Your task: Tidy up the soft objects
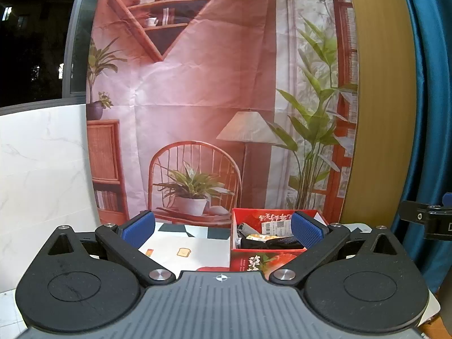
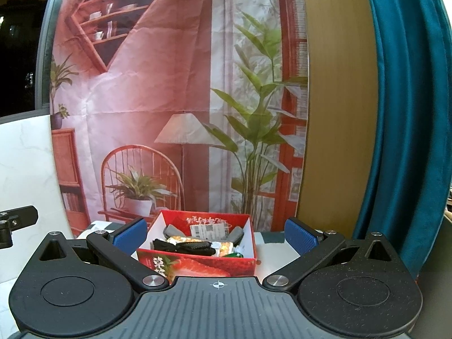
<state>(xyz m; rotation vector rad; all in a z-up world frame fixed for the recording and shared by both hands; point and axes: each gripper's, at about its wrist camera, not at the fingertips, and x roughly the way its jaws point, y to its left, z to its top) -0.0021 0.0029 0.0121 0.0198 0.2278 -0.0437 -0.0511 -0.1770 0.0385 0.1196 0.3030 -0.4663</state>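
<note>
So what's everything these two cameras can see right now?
red box: one, red with a strawberry picture, open, on the table ahead of both grippers
black fabric items: at least one, black, inside the box
grey items: two, grey, at the back of the box
yellow packets: a few, yellow-orange, inside the box
tablecloth: one, white with small pictures, left of the box
backdrop: one, pink printed room scene, behind the table
curtain: one, teal, far right
left gripper: one, black with blue pads, open, empty
right gripper: one, same colours, open, empty
</note>
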